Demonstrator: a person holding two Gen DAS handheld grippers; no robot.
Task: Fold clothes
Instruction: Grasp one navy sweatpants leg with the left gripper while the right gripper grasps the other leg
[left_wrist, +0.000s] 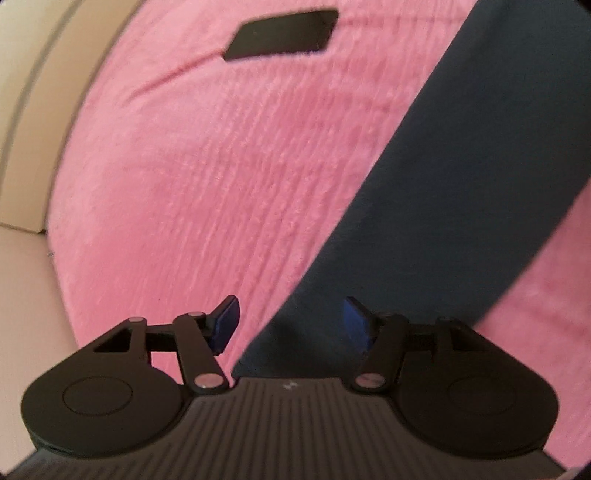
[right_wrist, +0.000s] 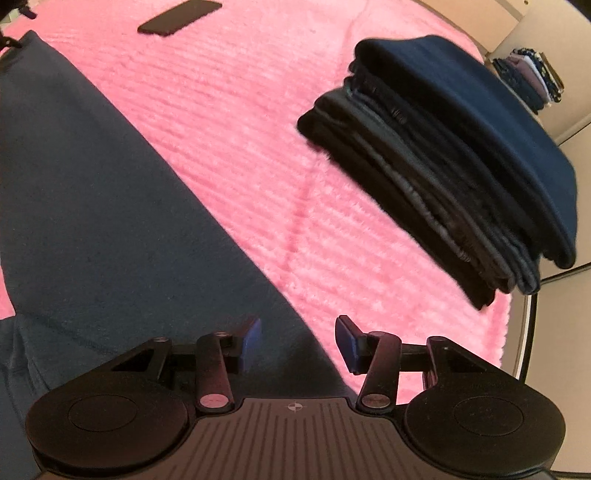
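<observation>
Both sets of jaws stood wide and empty when I checked the feeds: the left gripper (left_wrist: 291, 325) had its blue pads spread over the near end of the dark blue garment (left_wrist: 424, 184), one pad over cloth and the other over the pink blanket (left_wrist: 221, 166) just beside the garment's edge; the right gripper (right_wrist: 299, 345) straddled the garment's (right_wrist: 110, 206) opposite long edge the same way. The garment lay flat and stretched out as a long band on the blanket. Beyond it, well apart on the right-hand side, sat a stack of folded clothes (right_wrist: 443, 147); a black phone (right_wrist: 179, 16) lay on the blanket past the garment's far side. I judged a fold had yet to begin. Risks I noted: closing with one pad off the cloth could pinch plush blanket pile along with the hem and drag the bedding; uneven grips could skew the fold; a wide swing could topple the stack, whose top item overhung.
</observation>
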